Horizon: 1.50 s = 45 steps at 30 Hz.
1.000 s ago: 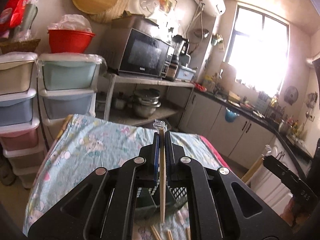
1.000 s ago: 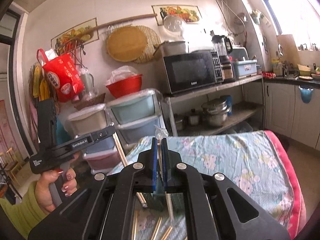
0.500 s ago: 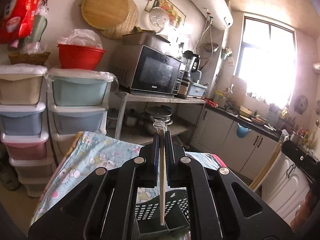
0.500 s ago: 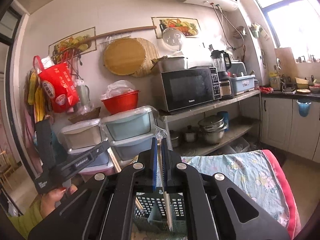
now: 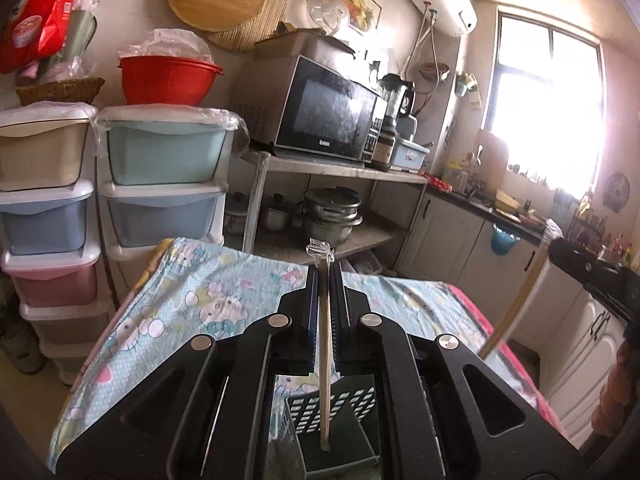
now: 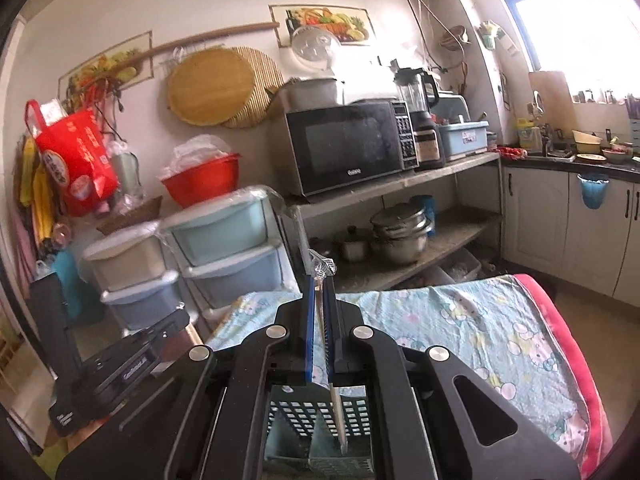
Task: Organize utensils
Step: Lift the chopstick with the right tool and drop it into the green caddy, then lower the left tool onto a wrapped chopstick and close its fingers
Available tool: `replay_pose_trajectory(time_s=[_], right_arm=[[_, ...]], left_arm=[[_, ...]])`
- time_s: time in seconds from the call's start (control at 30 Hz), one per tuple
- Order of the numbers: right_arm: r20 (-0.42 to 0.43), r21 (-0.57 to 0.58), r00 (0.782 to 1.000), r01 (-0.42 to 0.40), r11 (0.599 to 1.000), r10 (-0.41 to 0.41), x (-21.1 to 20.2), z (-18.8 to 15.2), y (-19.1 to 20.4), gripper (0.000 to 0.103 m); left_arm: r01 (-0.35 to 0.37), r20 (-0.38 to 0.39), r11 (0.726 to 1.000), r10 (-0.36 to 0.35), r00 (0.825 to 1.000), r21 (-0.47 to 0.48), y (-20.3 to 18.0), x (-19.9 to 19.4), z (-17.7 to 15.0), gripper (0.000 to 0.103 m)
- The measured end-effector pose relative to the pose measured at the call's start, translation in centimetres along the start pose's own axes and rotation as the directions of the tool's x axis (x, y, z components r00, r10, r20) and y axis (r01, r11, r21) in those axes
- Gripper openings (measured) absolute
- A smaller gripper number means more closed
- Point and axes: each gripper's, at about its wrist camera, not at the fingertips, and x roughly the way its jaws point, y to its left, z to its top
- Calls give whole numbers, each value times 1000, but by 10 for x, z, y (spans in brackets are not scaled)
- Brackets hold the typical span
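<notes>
Both grippers are clamped tight on chopsticks: the left gripper (image 5: 325,280) pinches a wooden chopstick (image 5: 326,376), the right gripper (image 6: 320,292) a pale chopstick (image 6: 334,404), each tip hanging over the slotted utensil basket (image 5: 352,404) on the near, cartoon-print tablecloth (image 5: 208,292).

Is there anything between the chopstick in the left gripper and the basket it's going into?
Nothing visible. The chopstick hangs from the shut left gripper, its lower tip already over an open compartment of the basket, with no other utensil in between.
</notes>
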Motion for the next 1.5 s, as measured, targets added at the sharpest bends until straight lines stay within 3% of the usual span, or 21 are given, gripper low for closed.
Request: replay_pose_trajectory(time_s=[0.6, 0.7, 0.77, 0.83, 0.9, 1.1, 1.43, 1.5], right_arm=[[-65, 62, 997, 45, 997, -41, 11, -38, -13, 5], [-84, 65, 995, 50, 997, -45, 8, -43, -16, 17], [-91, 68, 995, 51, 996, -45, 5, -46, -17, 24], [-99, 65, 994, 56, 996, -49, 4, -49, -17, 24], [-109, 59, 993, 57, 997, -50, 2, -52, -16, 27], [-127, 44, 990, 60, 997, -54, -5, -61, -13, 35], [-145, 39, 988, 54, 998, -48, -19, -74, -8, 49], [-144, 33, 988, 56, 998, -51, -23, -77, -5, 52]], left_arm=[[9, -70, 999, -5, 998, 53, 0, 10, -36, 3], [6, -74, 999, -2, 997, 51, 1, 8, -39, 3], [4, -79, 999, 0, 997, 49, 2, 6, -40, 8], [-2, -81, 999, 5, 997, 45, 3, 4, -42, 25], [-5, -82, 999, 9, 997, 39, 5, 2, -43, 34], [-15, -91, 999, 18, 996, 29, 8, -7, -46, 51], [-2, -89, 1000, 3, 996, 10, 12, -32, -54, 92], [4, -82, 1000, -4, 997, 3, 12, -38, -55, 92]])
